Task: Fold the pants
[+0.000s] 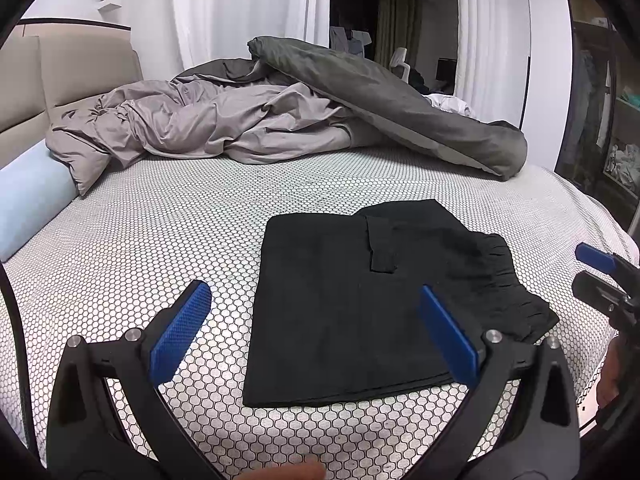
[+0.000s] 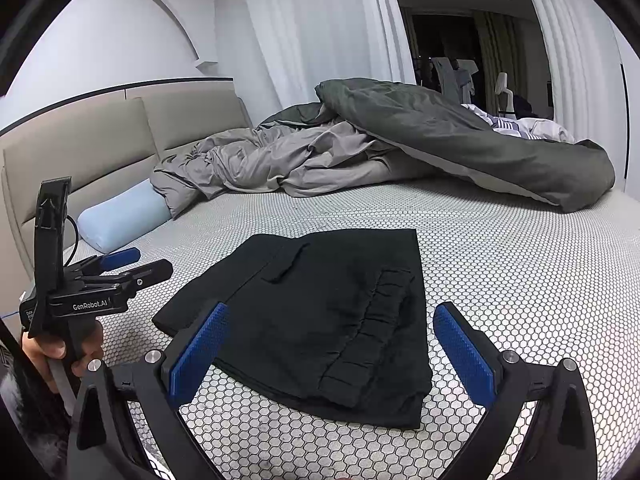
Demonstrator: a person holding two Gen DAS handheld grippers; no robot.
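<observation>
The only readable text is "GenRobot.AI", in pale letters on the black body of the left gripper (image 2: 132, 266), at about nine o'clock in the right wrist view, just above the hand (image 2: 52, 354) that holds it. A small label at that body's rear end is too blurred to read. The left wrist view carries no legible text.

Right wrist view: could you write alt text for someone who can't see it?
Black pants, folded into a compact rectangle, lie on a honeycomb-patterned bed between the open blue-padded fingers of the right gripper. At left, a hand holds the left gripper above the bed; a rumpled grey duvet and pale blue pillow lie behind.
</observation>
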